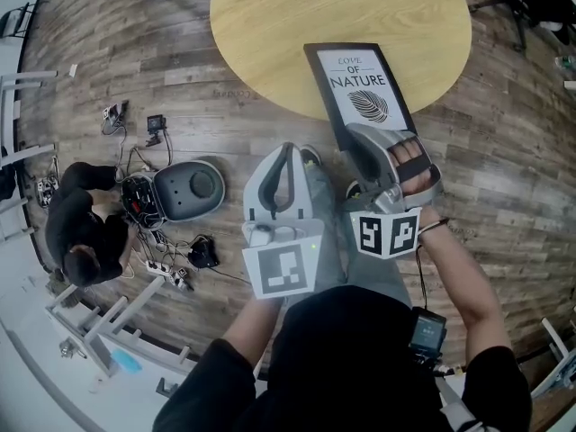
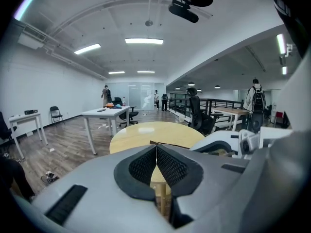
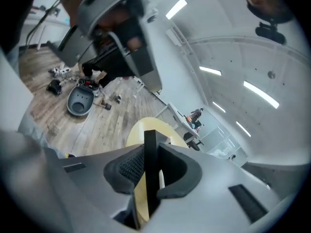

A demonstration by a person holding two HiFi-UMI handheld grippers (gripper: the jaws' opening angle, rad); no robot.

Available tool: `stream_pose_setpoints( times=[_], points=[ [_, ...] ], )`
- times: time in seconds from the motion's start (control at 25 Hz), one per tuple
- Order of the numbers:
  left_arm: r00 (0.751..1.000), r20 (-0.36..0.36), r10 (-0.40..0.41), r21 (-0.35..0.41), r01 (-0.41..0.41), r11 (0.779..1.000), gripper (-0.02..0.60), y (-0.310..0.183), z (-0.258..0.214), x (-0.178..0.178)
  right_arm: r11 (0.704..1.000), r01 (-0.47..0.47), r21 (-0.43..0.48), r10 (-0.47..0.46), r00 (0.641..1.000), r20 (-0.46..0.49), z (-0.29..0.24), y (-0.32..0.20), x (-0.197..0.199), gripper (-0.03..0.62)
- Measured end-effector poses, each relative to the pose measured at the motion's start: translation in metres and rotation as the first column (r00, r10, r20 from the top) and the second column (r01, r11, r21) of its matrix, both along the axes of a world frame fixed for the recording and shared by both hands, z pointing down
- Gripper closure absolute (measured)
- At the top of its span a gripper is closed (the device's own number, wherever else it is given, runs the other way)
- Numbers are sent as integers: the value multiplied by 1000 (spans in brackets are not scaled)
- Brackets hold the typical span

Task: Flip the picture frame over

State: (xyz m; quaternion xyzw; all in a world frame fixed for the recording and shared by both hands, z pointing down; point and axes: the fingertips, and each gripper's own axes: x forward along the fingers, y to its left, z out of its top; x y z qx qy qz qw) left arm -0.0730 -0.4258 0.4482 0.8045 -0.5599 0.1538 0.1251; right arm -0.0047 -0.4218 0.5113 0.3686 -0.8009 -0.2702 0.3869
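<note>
1 picture frame [image 1: 360, 84] sits clamped edgewise inside right gripper [image 3: 151, 171].

A round pale-wood table [image 1: 270, 25] stands just beyond the jaws of the left gripper [image 1: 288, 149] and the right gripper [image 1: 378, 139], on a grey-brown plank floor [image 1: 504, 178]. Left of the left jaws, a grey domed device [image 1: 187, 187], loose cables [image 1: 166, 273] and a crouching person [image 1: 81, 228] are on the floor.

head view looks steeply down; both gripper views face forward; all share the round table [image 1: 270, 25].
</note>
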Motion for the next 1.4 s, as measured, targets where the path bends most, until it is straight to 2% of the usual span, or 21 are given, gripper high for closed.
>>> stream_pose_setpoints(
  times=[0.08, 0.16, 0.2, 0.24, 0.28, 0.36, 0.44, 0.52, 0.64, 0.68, 0.72, 0.76, 0.84, 0.96, 1.04, 1.16, 1.24, 1.4],
  points=[
    [1000, 1, -12, 9, 12, 1000, 558, 0, -4, -3, 999, -20, -46, 26, 992, 123, -20, -5, 0, 519],
    [1000, -1, -23, 20, 23, 1000, 558, 0, -8, -5, 994, -34, -99, 59, 964, 258, -41, -12, 2, 519],
    [1000, 0, -26, 26, 26, 999, 558, 0, -10, -5, 991, -34, -128, 76, 937, 340, -53, -17, 4, 519],
    [1000, 1, -27, 32, 27, 999, 558, 0, -12, -5, 986, -34, -161, 102, 894, 436, -65, -22, 7, 519],
    [1000, 1, -29, 34, 29, 999, 558, 0, -13, -5, 978, -40, -206, 148, 828, 541, -77, -27, 11, 519],
    [999, 0, -32, 33, 32, 999, 558, 0, -13, -3, 947, -40, -320, 264, 665, 699, -89, -37, 25, 519],
    [1000, 4, -29, 31, 28, 999, 558, -1, -11, -2, 913, -7, -409, 350, 527, 774, -90, -47, 40, 519],
    [1000, 11, -22, 32, 22, 999, 558, -2, -10, 0, 870, 12, -494, 459, 348, 817, -83, -57, 58, 519],
    [1000, 11, -16, 31, 16, 999, 558, -3, -12, 6, 783, 64, -618, 618, 29, 786, -66, -67, 90, 519],
    [1000, 11, -15, 30, 14, 999, 558, -3, -13, 8, 757, 94, -647, 653, -69, 754, -59, -70, 100, 520],
    [1000, 12, -13, 30, 13, 999, 558, -2, -13, 9, 736, 120, -666, 677, -150, 721, -51, -72, 110, 520],
    [1000, 16, -11, 28, 11, 1000, 558, -2, -12, 11, 718, 135, -683, 694, -214, 687, -41, -73, 119, 520],
    [1000, 22, -6, 23, 6, 1000, 558, -3, -10, 14, 674, 127, -728, 726, -299, 620, -18, -70, 136, 524],
    [1000, 30, 4, 13, -5, 1000, 558, -1, -8, 18, 587, 55, -807, 767, -356, 534, 14, -56, 155, 531],
    [999, 35, 10, 12, -11, 1000, 558, -2, -7, 20, 557, 15, -830, 779, -357, 516, 28, -51, 161, 534],
    [998, 49, 29, -6, -29, 1000, 558, 1, -3, 23, 540, -31, -841, 788, -334, 518, 40, -46, 165, 531],
    [997, 65, 44, -19, -43, 999, 558, 1, 0, 24, 539, -66, -840, 791, -303, 531, 44, -48, 167, 524],
    [998, 50, 43, -2, -43, 999, 558, -2, -2, 23, 544, -138, -828, 793, -237, 561, 49, -57, 166, 501]
  ],
)
